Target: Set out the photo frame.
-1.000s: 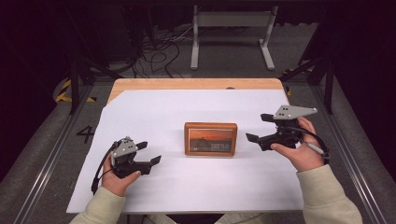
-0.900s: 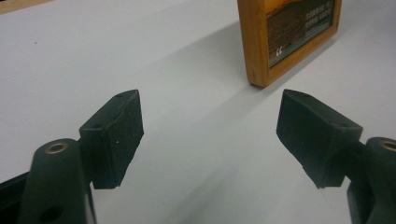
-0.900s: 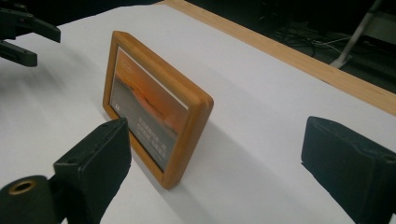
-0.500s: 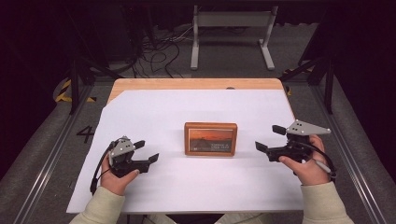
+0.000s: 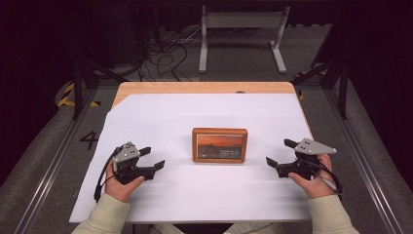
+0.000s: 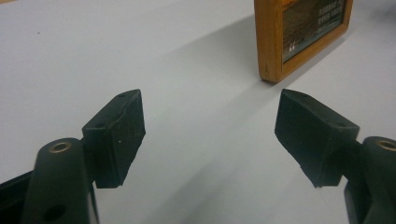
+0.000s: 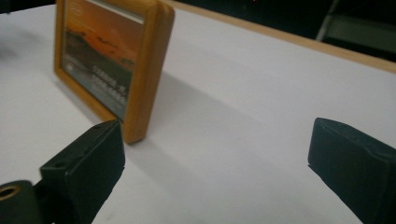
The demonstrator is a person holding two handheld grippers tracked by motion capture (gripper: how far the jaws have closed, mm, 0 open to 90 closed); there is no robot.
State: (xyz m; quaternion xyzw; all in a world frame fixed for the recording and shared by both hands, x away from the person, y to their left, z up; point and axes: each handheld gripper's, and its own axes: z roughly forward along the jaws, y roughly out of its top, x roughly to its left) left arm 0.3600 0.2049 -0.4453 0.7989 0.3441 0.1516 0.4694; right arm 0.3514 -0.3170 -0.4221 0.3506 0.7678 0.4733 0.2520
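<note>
Wooden picture frame [image 5: 219, 145] standing mid-sheet on the white paper [image 5: 204, 195], between both grippers.
Left gripper [image 5: 152, 158] and right gripper [image 5: 278, 152] flank it, jaws spread wide, holding nothing, neither touching the frame.

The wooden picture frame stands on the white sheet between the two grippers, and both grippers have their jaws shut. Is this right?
Not quite. The wooden picture frame does stand between them, but the left gripper and right gripper both have their jaws open, with nothing held. Each gripper view shows the wide gap.
</note>
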